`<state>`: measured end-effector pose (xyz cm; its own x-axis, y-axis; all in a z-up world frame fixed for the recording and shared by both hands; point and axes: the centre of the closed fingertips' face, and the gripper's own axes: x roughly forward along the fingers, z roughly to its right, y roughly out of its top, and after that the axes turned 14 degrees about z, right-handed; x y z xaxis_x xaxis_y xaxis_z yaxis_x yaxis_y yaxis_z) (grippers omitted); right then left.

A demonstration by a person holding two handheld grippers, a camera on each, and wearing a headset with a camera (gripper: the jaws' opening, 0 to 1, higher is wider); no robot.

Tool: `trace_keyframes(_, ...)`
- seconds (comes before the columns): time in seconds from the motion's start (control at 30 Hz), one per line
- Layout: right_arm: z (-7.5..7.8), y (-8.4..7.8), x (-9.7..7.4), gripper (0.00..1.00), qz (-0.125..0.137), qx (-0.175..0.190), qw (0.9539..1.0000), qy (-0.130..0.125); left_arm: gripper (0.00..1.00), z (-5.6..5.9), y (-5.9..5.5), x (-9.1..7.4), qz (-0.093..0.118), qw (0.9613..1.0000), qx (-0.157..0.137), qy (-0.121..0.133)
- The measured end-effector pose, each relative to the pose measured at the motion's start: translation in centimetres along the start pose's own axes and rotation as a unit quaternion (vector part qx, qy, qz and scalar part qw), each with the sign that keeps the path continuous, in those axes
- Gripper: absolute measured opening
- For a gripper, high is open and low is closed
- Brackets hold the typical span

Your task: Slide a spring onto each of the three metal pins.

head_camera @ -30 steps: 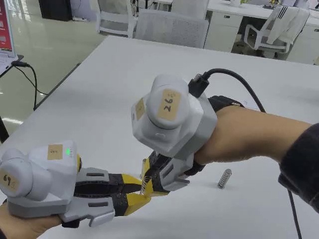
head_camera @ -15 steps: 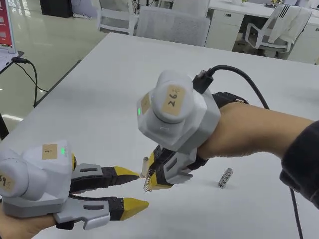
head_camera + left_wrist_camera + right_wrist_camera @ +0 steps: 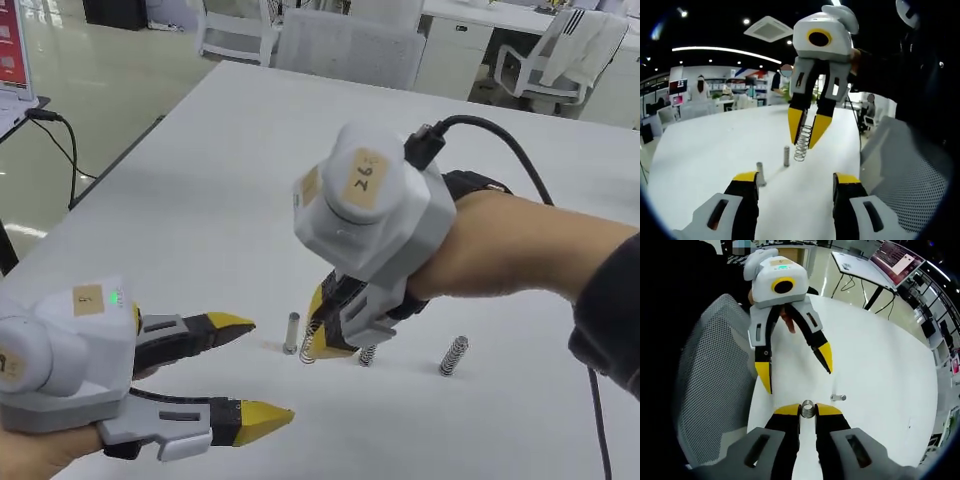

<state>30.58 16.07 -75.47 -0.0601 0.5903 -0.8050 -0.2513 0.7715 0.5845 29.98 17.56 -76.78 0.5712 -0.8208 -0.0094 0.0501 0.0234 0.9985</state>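
My right gripper points down at the white table, shut on a small steel spring. The spring hangs just right of a bare upright metal pin. In the right gripper view the spring sits end-on between the yellow jaw tips, with the pin beyond. My left gripper lies low at the left, open and holding nothing, its tips aimed at the pin. The left gripper view shows two bare pins below the held spring.
A second spring stands half hidden behind the right gripper, and a third spring stands further right. A black cable runs from the right gripper across the table. Office chairs sit beyond the far table edge.
The left gripper has gone from shut at the pin to open and has drawn back left. The right gripper has carried its spring slightly right; the pin now stands alone.
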Motion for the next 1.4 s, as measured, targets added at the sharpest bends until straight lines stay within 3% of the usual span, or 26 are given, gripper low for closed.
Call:
trace_keyframes(0.4,3.3,-0.2,-0.1,0.08,0.003,0.010,0.9995,-0.030,0.69,-0.7,-0.2,-0.1,0.002,0.9999,-0.002,0.016)
trace_keyframes(0.8,6.5,-0.5,1.7,0.08,0.003,0.017,0.9989,-0.044,0.72,-0.7,-0.5,-0.4,0.002,0.9998,-0.008,0.020)
trace_keyframes(1.4,6.7,-2.0,3.6,0.08,-0.019,0.027,0.9990,-0.029,0.71,-1.1,-0.9,-0.6,-0.001,0.9996,-0.013,0.024)
